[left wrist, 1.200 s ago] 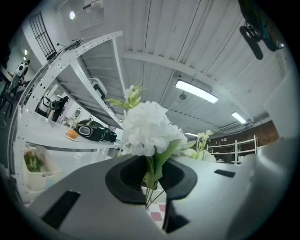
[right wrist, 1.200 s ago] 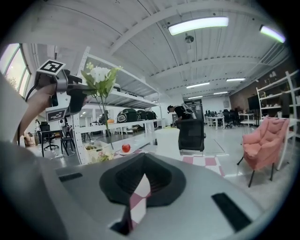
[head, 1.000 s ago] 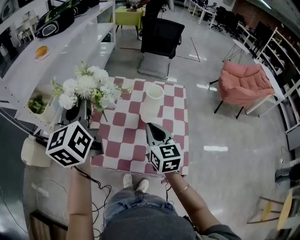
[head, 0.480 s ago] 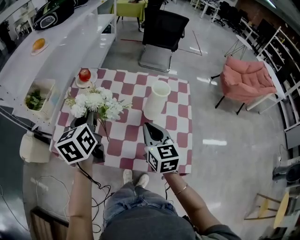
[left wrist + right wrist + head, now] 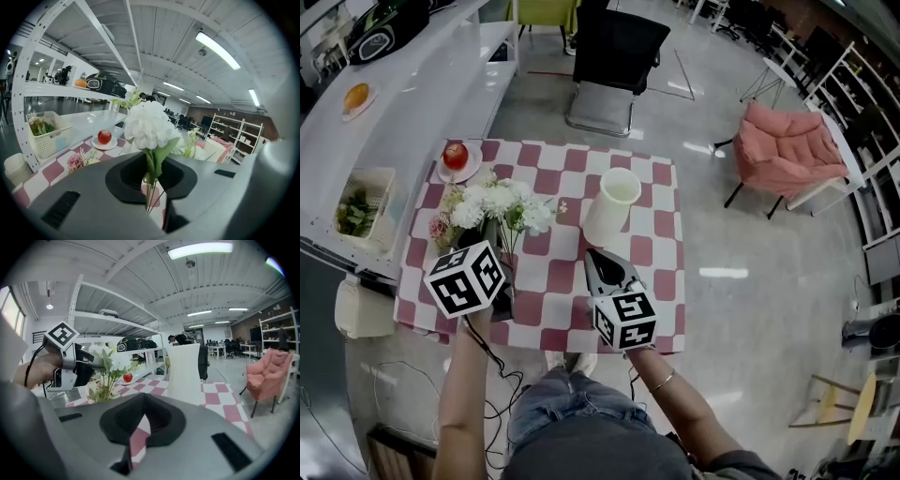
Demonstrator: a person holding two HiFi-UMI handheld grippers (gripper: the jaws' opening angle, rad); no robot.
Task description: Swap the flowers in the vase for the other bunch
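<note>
My left gripper (image 5: 492, 242) is shut on the stems of a white flower bunch (image 5: 499, 203), held upright over the left part of the checked table (image 5: 652, 234). In the left gripper view the stems (image 5: 150, 185) run down between the jaws under a big white bloom (image 5: 147, 125). A pink bunch (image 5: 442, 228) lies on the cloth just left of it. The white vase (image 5: 612, 206) stands near the table's middle and looks empty from above. My right gripper (image 5: 593, 255) is shut with nothing in it, pointing at the vase (image 5: 183, 373) from the near side.
A red apple on a small plate (image 5: 455, 157) sits at the table's far left corner. A white shelf with a basket of greens (image 5: 358, 211) runs along the left. A black office chair (image 5: 614, 56) stands beyond the table, a pink armchair (image 5: 787, 155) to the right.
The left gripper has come down and toward the table with the white bunch, from beside the shelf to over the cloth's left part. The right gripper has shifted only slightly.
</note>
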